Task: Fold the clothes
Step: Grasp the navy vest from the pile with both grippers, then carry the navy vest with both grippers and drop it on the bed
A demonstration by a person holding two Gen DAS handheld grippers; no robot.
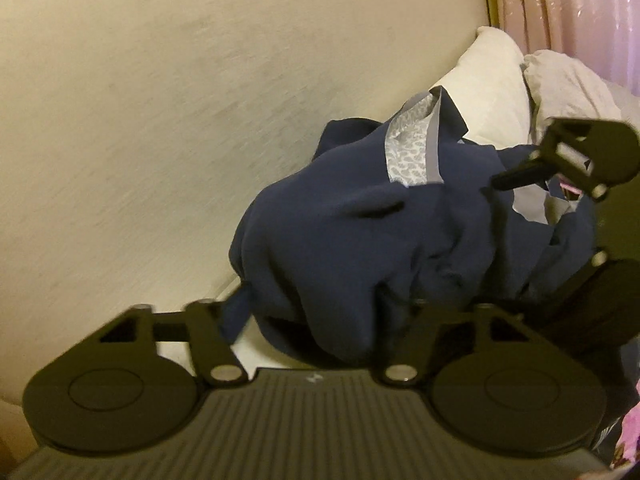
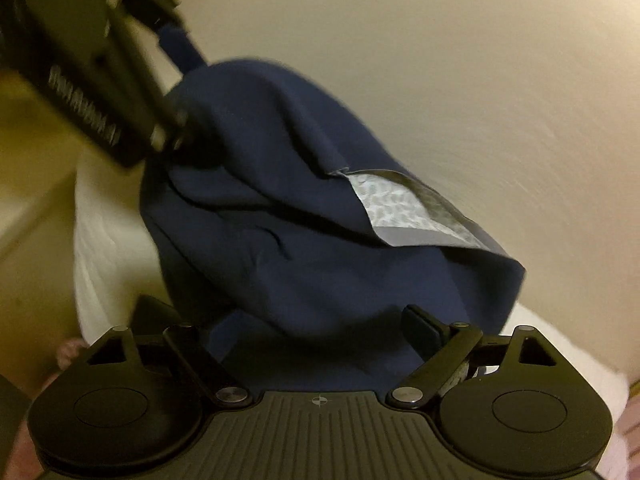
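Observation:
A crumpled navy garment with a grey patterned lining hangs bunched between both grippers. In the left wrist view it covers the fingertips of my left gripper. The right wrist view shows the left gripper at the upper left, jaws pinched on a gathered fold of the garment. My right gripper has its fingers spread wide, with the lower edge of the cloth draped between them. The right gripper also shows at the right of the left wrist view, jaws apart around the fabric.
Behind the garment are a white pillow and a greyish pillow. A cream wall fills the background, with a pink curtain at the top right. White bedding lies below.

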